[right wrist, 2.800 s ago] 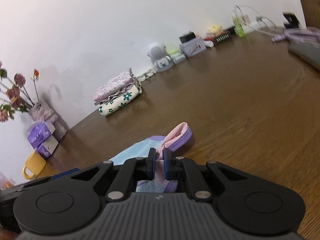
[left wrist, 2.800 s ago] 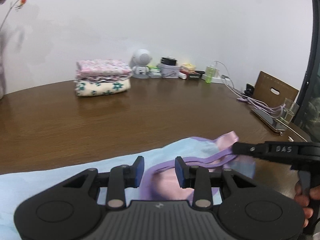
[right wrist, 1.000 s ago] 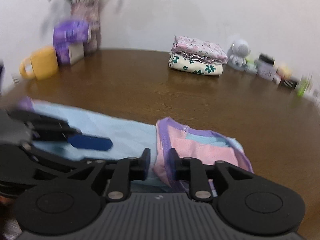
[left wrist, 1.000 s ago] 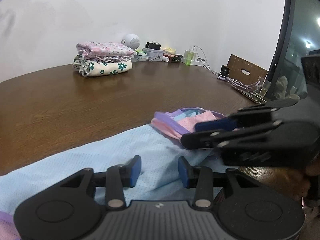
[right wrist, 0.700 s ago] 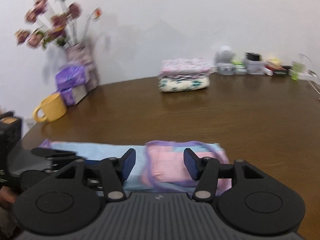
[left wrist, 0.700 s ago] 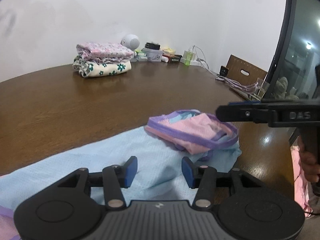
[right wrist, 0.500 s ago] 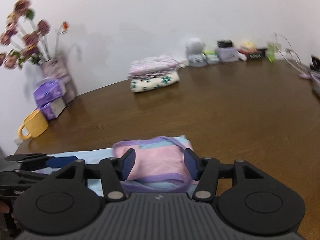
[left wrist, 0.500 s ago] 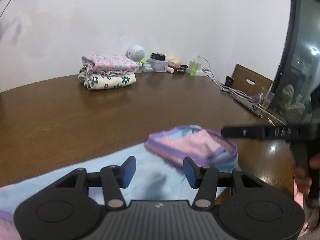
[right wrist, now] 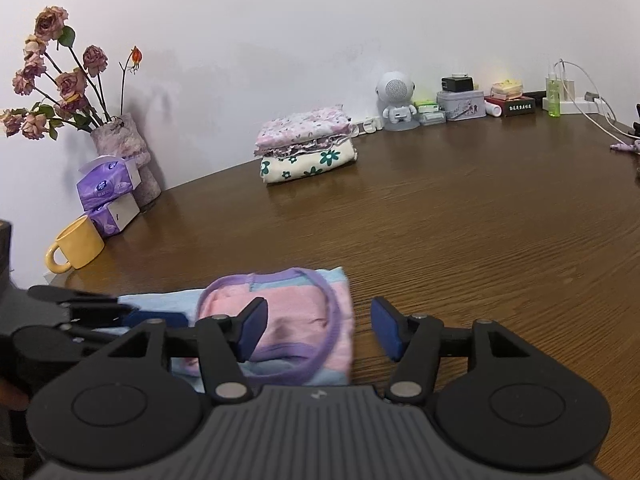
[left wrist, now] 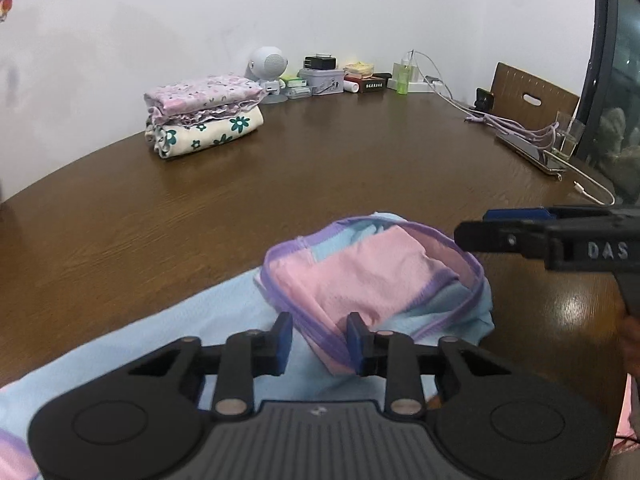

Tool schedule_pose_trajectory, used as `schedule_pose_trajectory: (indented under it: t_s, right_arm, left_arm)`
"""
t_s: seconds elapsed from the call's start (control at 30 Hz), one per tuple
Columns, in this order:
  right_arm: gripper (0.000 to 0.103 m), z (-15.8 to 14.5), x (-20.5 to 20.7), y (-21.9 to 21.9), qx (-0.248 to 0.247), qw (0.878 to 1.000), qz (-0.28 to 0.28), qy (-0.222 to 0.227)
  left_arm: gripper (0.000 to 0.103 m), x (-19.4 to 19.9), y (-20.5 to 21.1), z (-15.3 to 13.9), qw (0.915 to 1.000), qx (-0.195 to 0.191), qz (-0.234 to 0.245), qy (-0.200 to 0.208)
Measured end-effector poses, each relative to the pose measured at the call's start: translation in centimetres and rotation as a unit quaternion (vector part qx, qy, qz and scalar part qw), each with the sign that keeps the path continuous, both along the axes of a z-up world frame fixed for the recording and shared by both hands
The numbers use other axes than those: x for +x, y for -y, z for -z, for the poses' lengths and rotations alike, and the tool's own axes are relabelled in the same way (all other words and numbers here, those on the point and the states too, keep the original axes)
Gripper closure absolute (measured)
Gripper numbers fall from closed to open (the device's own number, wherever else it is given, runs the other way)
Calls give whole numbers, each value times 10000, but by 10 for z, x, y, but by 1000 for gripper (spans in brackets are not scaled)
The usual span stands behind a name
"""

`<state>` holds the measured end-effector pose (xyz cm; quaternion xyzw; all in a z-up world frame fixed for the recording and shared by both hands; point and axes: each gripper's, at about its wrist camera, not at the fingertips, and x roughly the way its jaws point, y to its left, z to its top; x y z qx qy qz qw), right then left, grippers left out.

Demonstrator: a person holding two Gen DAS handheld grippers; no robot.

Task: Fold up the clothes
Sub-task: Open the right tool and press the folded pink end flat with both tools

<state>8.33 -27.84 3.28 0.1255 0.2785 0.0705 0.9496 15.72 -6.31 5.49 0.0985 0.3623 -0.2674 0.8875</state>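
My left gripper (left wrist: 319, 338) hangs low over the near edge of the garment (left wrist: 372, 280), its fingers (left wrist: 282, 338) spread with nothing between them but the purple-trimmed edge of the folded-over end passing underneath. To the left of those fingers the pale blue cloth runs out flat along the table (left wrist: 200, 200). Ahead of them and slightly right lies the pink panel with its purple binding, doubled back on top of the blue. I judge it lies that way so the long piece gets shorter, one end stacked on the middle.

Further right, my right gripper (right wrist: 318, 330) floats just above the same doubled end, fingers (right wrist: 384, 330) parted wide and gripping nothing. The pink layer shows between them and under the left one, while the right one stands over bare wood, just past the cloth's edge. Held apart like this, both tools leave the fold resting on its own weight.

Well beyond both pairs of fingers, near the wall, a stack of folded clothes (right wrist: 306, 150) sits squared up, which I take as the place finished pieces go. Whether this garment needs another fold, I cannot settle from here.
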Motion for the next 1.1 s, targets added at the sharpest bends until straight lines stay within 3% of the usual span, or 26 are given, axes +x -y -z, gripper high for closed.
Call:
schedule_pose_trajectory:
  t_s: [0.33,0.6,0.67,0.77,0.83,1.0,1.1]
  right_arm:
    - [43,13,-2,27,423,9987,-273,48]
    - [42,18,-7,32,642,9975,-290,109]
    - [42,19,-8,34,699,9971,-279,118]
    - [43,17,-12,37,750,9966,-265,215]
    - [58,15,-12,34,699,9965,-390,251]
    - [64,20,-3,20,504,9967,-628,94]
    - [78,26,8,16,530,9967,-604,-77]
  left_arm:
    - [88,-24,12,1,9994,217,-253,-52]
    - [86,-29,13,-12,9993,79,-330,169]
    - [79,-29,12,-16,9991,4,-356,242]
    - [77,-29,11,-23,9985,-108,-394,351]
    - [77,-28,12,-26,9983,-148,-405,395]
    - [78,-21,20,-14,9990,0,-326,309]
    - [78,-17,25,-7,9992,88,-278,257]
